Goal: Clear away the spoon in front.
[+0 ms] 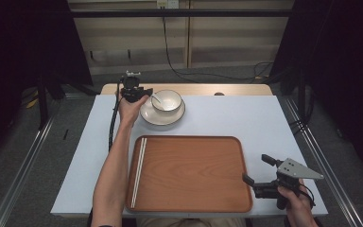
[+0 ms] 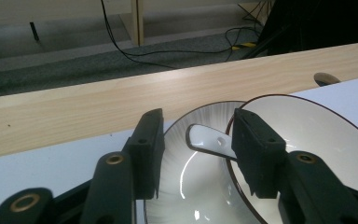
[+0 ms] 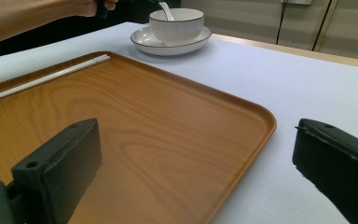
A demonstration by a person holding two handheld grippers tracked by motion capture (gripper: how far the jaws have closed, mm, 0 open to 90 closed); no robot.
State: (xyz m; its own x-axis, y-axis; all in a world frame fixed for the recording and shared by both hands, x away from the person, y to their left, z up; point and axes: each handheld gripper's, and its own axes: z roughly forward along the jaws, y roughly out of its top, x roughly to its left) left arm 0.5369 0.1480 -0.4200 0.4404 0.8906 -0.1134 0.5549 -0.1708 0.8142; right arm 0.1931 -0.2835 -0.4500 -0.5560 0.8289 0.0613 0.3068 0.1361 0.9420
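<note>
The white spoon lies in the bowl, with its handle sticking out over the bowl's left rim. The bowl sits on a white plate with a dark edge, near the far side of the blue-white table top. A strip of light wood runs along the table's far edge, just behind the plate.

The left gripper is right at the plate's left side. In the left gripper view its two black jaws stand on either side of the spoon handle. They are part way closed, but there is a gap on both sides and the pads do not press on the handle. The right-hand jaw there is at the bowl's rim; I cannot tell if it touches.

Closer to the person lies a big brown wooden tray with a low raised edge. A pair of white chopsticks lies along its left edge. The rest of the tray is bare, so there is lots of room on it. There is a strip of open table between the plate and the tray's far edge.

The right gripper rests just beside the tray's right edge, near the front corner of the table. Its jaws are spread wide with nothing between them. The table to the right of the bowl is wide and open.
</note>
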